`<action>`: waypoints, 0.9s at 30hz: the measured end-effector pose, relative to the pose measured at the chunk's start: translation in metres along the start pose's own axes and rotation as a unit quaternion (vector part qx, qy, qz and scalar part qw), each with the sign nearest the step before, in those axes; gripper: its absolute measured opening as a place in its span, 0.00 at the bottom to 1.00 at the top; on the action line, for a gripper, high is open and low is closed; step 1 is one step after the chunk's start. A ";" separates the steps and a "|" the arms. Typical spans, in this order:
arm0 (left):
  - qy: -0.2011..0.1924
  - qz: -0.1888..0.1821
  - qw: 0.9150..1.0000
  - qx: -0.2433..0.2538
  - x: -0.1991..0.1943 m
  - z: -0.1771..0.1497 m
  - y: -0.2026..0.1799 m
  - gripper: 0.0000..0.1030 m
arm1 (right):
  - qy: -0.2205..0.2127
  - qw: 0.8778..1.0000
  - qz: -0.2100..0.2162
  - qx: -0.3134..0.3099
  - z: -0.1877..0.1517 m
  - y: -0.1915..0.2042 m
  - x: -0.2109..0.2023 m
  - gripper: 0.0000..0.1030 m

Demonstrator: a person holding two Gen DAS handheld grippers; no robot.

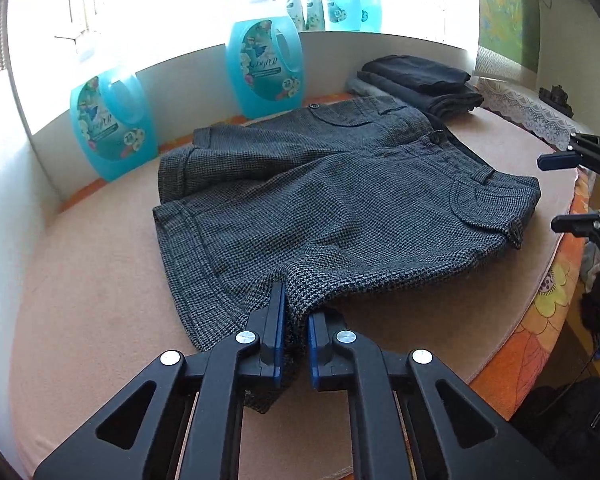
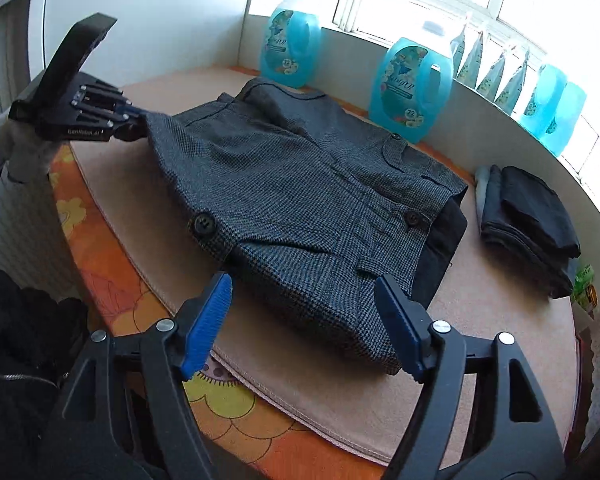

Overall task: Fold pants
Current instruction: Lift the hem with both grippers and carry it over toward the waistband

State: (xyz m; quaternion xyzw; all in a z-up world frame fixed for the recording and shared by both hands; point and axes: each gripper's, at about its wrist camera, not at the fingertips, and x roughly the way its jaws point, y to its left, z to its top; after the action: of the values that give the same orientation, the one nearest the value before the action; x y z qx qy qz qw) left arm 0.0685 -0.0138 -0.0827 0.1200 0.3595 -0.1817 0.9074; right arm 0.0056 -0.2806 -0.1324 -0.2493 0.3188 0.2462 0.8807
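Grey houndstooth short pants (image 1: 339,200) lie spread on the beige mat (image 1: 100,300), waistband toward the right in the left wrist view. My left gripper (image 1: 296,312) is shut on the near leg hem of the pants, lifting the cloth a little. In the right wrist view the pants (image 2: 300,200) lie with the waistband nearest, and the left gripper (image 2: 134,120) holds their far left corner. My right gripper (image 2: 303,312) is open just in front of the waistband edge, not touching the cloth; it also shows in the left wrist view (image 1: 567,192).
Blue detergent bottles (image 1: 264,68) (image 1: 112,128) stand along the white back wall. A stack of folded dark clothes (image 1: 419,80) (image 2: 527,220) lies at the far right corner. An orange flowered cloth (image 2: 240,408) edges the table under the mat.
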 end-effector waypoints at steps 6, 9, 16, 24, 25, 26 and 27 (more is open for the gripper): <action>-0.010 -0.002 1.000 -0.014 -0.001 0.008 0.005 0.08 | 0.033 0.998 -0.038 -0.029 0.001 0.004 0.030 0.60; -0.018 0.001 1.000 -0.019 -0.005 0.010 0.006 0.08 | 0.041 0.998 -0.043 -0.008 0.007 -0.004 0.035 0.16; -0.075 0.022 0.996 -0.037 -0.030 0.033 0.016 0.07 | -0.049 0.992 -0.113 0.028 0.052 -0.018 -0.012 0.12; -0.184 0.067 0.980 -0.027 -0.083 0.097 0.035 0.06 | -0.123 0.978 -0.165 0.029 0.119 -0.039 -0.057 0.12; -0.193 0.064 0.979 -0.032 -0.085 0.106 0.039 0.06 | -0.126 0.977 -0.172 0.027 0.126 -0.041 -0.058 0.11; -0.199 0.061 0.977 -0.038 -0.086 0.114 0.044 0.06 | -0.128 0.975 -0.177 0.025 0.134 -0.044 -0.057 0.12; -0.203 0.062 0.976 -0.042 -0.085 0.122 0.048 0.06 | -0.130 0.975 -0.179 0.025 0.140 -0.049 -0.056 0.12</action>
State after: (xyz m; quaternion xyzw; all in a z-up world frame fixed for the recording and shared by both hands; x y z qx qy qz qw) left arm 0.1054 0.0079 0.0682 0.0647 0.1666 -0.1309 0.9752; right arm 0.0586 -0.2491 0.0139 -0.2465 0.1579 0.1074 0.9501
